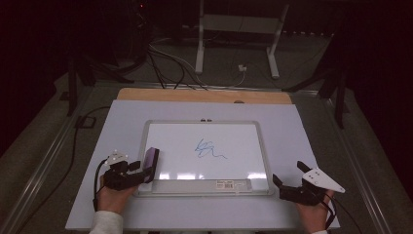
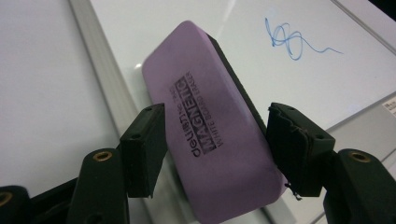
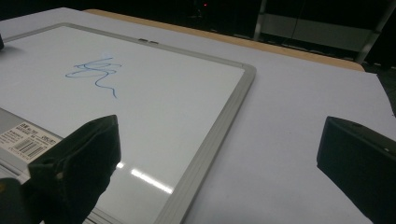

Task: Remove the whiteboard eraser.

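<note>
A purple whiteboard eraser (image 1: 151,163) (image 2: 210,126) printed "MAGNETIC" lies at the left edge of the whiteboard (image 1: 207,122) (image 2: 107,79), tilted, with its black felt side facing the board. My left gripper (image 1: 146,173) (image 2: 215,135) is closed on its near end, one jaw against each long side. A blue scribble (image 1: 209,149) (image 2: 292,39) (image 3: 95,72) marks the board's middle. My right gripper (image 1: 288,173) (image 3: 219,154) rests just off the whiteboard's (image 3: 219,126) lower right corner, its jaws wide apart with nothing between them.
The whiteboard lies on a pale tabletop (image 1: 302,136) with a wooden strip (image 1: 204,95) along its far edge. A barcode label (image 1: 234,184) sits on the board's near rim. Cables (image 1: 165,63) and a white stand (image 1: 238,24) are on the floor beyond.
</note>
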`<state>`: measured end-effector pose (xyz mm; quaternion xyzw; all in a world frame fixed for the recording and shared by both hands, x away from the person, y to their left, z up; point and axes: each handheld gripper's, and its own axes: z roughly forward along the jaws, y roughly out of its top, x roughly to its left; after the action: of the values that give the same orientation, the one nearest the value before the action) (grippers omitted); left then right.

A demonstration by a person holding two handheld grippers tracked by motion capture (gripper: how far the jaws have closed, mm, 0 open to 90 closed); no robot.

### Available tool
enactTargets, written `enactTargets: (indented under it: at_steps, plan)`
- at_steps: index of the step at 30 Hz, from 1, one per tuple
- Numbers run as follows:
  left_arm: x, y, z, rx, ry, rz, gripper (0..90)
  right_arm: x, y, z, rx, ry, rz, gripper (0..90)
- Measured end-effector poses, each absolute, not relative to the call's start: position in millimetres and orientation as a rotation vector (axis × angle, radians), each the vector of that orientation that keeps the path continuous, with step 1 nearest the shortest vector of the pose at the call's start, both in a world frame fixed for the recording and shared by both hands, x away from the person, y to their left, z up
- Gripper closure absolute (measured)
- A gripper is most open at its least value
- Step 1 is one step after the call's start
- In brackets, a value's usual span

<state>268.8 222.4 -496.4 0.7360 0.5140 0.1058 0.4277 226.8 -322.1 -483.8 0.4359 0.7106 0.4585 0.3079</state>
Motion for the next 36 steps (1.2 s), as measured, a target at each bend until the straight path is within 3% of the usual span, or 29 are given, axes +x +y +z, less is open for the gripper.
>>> enactTargets:
  at_steps: [14,36]
  plan:
    - [271.8,212.2,-507.5,1.954,1.349,0.328,39.3,227.0,-321.6,-484.1,1.151,1.886,1.206,0.0]
    - [268.9,226.0,-482.0,1.861,1.299,0.399,41.3,226.8,-322.8,-483.7,1.154,1.873,1.204,0.0]
